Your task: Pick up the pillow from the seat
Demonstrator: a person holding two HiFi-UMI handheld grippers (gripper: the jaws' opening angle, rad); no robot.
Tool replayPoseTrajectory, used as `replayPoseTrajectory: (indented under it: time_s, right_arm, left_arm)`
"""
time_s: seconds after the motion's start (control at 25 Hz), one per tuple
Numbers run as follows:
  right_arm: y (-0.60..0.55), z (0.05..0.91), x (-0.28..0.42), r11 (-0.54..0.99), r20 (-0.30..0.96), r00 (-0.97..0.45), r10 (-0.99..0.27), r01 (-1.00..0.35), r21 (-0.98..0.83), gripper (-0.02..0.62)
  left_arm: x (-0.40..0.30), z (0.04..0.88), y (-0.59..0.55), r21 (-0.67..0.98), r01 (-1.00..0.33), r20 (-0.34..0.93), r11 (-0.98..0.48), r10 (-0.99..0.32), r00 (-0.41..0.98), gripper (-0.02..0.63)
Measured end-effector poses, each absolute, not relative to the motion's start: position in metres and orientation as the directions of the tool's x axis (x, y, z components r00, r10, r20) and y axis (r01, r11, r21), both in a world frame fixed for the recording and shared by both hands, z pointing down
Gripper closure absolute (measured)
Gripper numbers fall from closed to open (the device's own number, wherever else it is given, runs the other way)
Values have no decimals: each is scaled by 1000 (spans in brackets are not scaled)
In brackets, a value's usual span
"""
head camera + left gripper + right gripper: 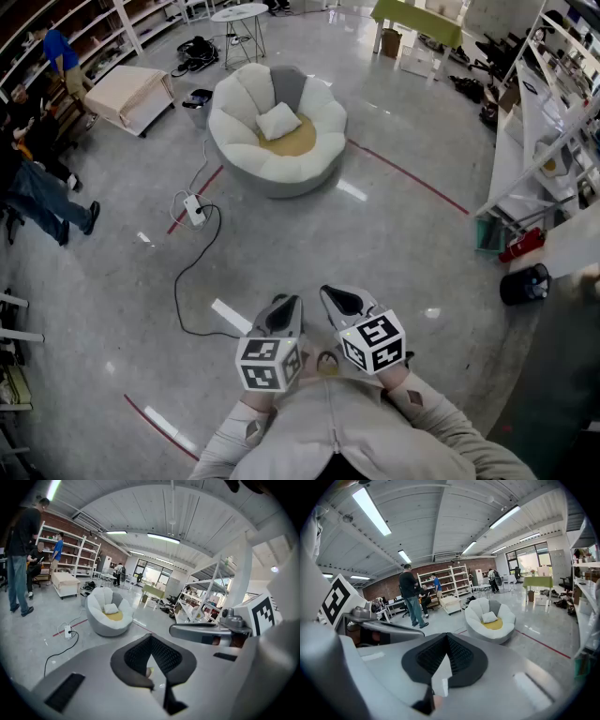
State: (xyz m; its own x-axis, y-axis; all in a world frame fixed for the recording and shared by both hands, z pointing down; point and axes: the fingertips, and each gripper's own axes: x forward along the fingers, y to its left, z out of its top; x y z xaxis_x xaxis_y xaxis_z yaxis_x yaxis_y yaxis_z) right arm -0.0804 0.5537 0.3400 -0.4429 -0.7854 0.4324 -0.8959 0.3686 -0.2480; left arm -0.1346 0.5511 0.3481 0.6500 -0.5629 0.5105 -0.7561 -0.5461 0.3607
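Note:
A white square pillow (278,121) lies on the yellow cushion of a round white padded seat (281,174), far across the floor from me. Both grippers are held low near my chest, side by side. The left gripper (284,306) is shut with nothing between its pads. Beside it, the right gripper (340,298) also looks shut and empty. In the left gripper view the pillow (111,608) and seat (100,621) show small beyond the shut gripper (151,637). In the right gripper view the pillow (489,617) rests in the seat (498,633) past the gripper (446,635).
A white power strip (194,208) with a black cable (187,272) lies on the floor between me and the seat. Red floor lines (412,175) run past it. Shelving (548,141) and a black bin (525,284) stand at right; people (37,187) and a low cabinet (131,94) at left.

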Motion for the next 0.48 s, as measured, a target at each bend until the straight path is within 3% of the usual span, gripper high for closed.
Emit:
replayPoseTrajectory:
  time_s: [0.48]
  right_arm:
    - [611, 333, -70, 392, 406, -458, -791, -889, -239, 595]
  left_arm:
    - [-118, 340, 606, 349, -748, 492, -564, -569, 659, 600]
